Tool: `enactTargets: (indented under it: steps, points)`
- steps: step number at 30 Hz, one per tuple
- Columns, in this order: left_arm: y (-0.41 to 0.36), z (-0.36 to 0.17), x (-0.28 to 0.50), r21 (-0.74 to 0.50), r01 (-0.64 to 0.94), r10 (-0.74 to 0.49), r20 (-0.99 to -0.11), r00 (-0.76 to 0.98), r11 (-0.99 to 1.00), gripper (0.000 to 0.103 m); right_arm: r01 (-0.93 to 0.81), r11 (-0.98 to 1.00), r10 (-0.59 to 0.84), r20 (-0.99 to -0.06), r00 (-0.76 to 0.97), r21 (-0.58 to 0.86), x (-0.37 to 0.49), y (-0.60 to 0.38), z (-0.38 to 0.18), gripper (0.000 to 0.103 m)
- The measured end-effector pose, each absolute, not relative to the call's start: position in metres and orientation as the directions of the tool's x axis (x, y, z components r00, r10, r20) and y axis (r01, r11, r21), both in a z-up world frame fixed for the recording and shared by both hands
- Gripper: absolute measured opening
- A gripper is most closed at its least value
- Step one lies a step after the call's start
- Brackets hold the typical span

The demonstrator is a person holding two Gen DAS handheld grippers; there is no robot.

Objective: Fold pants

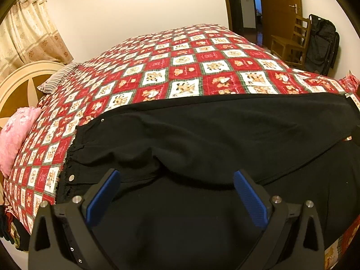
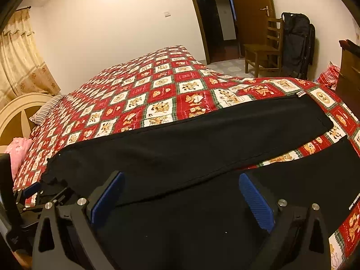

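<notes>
Black pants (image 1: 202, 135) lie spread flat on the bed, waistband with a metal snap to the left, legs running to the right. In the right wrist view the pants (image 2: 191, 139) show both legs, split apart at the right. My left gripper (image 1: 176, 177) hovers open over the seat area near the waistband, blue pads wide apart with nothing between them. My right gripper (image 2: 181, 180) is open above the near leg, also holding nothing. The left gripper (image 2: 33, 191) shows at the left edge of the right wrist view, by the waistband.
A red and white checked quilt (image 1: 180, 67) covers the bed. A pink pillow (image 1: 15, 135) and a striped pillow (image 1: 58, 78) lie by the cream headboard (image 1: 20, 83). A wooden chair (image 2: 263, 49) and black bag (image 2: 297, 45) stand by the door beyond the bed.
</notes>
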State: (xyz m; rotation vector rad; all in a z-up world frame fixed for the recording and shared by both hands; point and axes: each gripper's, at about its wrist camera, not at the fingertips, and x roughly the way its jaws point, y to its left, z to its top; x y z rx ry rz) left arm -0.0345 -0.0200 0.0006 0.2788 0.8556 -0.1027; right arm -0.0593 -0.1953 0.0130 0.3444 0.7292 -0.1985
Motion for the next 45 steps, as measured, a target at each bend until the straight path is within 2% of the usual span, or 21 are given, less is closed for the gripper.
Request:
enactTargets:
  steps: [45]
  points:
    - [-0.023,-0.006,-0.030,0.195,0.218,0.011,-0.769,0.639,0.956,0.103,0.321,0.932,-0.098,-0.737,0.668,0.167,-0.041,-0.190,-0.002,0.102]
